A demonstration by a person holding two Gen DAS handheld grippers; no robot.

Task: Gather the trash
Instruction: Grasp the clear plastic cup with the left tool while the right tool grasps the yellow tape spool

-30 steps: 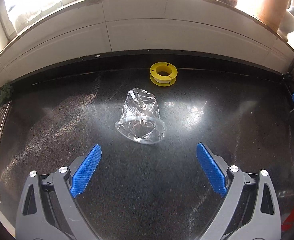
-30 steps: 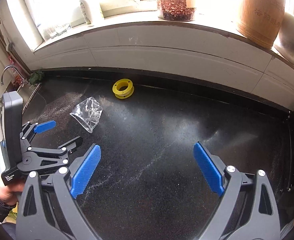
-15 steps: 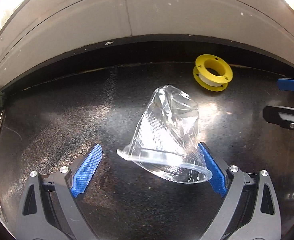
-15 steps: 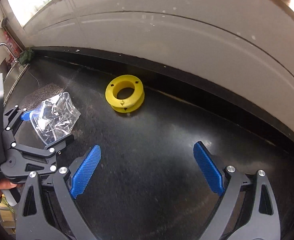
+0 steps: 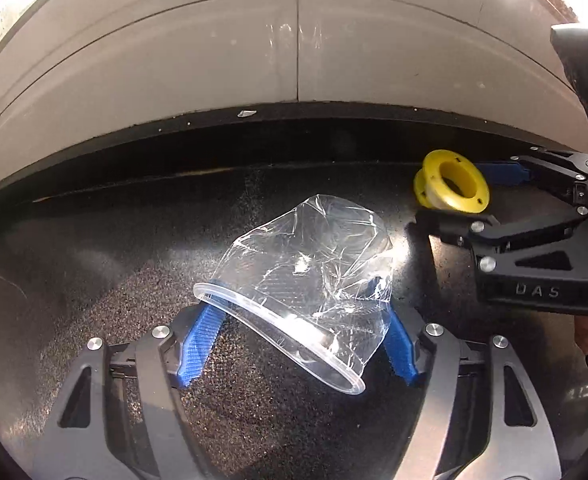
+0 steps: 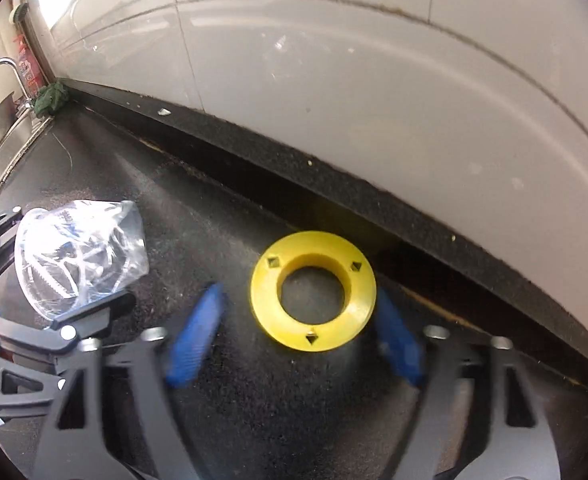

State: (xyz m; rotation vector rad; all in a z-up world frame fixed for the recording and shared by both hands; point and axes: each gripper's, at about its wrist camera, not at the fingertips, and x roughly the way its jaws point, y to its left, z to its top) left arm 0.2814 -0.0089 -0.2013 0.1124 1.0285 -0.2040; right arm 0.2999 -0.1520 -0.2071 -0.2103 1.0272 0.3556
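The left gripper (image 5: pixel 298 336) has its blue pads against both sides of a crumpled clear cup (image 5: pixel 306 276), clamped on it over the black counter (image 5: pixel 94 248), rim tilted toward the camera. The right gripper (image 6: pixel 294 336) straddles a yellow spool (image 6: pixel 313 307) with its jaws apart, pads blurred. The spool lies flat by the counter's back edge, below the white wall (image 6: pixel 374 80).

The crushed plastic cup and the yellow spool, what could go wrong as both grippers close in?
The crushed clear plastic cup is thin and already creased; the left gripper may fold it further or let it slip. The yellow spool sits between the right gripper pads near the backsplash; a squeeze on its round rim could pop it out.
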